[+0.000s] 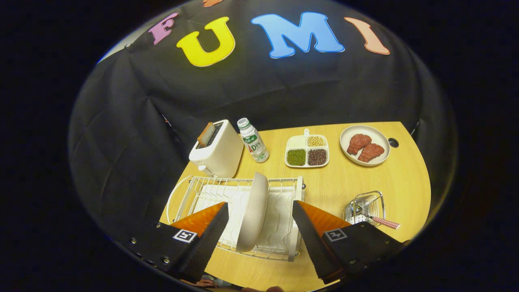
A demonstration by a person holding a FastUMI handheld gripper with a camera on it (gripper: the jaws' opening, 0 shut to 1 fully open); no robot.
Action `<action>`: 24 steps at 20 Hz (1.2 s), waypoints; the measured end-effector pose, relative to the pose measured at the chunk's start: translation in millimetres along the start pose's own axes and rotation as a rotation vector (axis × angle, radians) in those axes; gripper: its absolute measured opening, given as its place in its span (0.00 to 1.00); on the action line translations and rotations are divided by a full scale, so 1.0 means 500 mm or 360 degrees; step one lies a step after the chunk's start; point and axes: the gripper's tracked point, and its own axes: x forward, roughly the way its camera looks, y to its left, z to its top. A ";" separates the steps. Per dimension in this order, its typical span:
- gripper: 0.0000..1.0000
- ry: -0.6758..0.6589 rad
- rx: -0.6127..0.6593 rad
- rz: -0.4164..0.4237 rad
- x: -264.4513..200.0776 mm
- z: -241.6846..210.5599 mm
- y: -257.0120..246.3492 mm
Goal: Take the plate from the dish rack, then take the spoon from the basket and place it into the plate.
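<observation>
Plate on edge, gripper lined up
Gripper point(259, 227) fingers spread wide; white plate point(253, 211) upright in the dish rack point(190, 194) between them, untouched.

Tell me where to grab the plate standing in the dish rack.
Grip the plate by its near rim, coming from above: it stands on edge in the dish rack, thin edge toward the open hand-held gripper, one finger on each face.
</observation>
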 end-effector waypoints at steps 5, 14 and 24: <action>0.98 0.0162 0.0049 -0.0096 0.078 -0.021 0.003; 0.95 0.0382 0.0081 -0.0264 0.167 -0.095 -0.004; 0.32 0.0409 -0.0034 -0.0636 0.151 -0.084 -0.006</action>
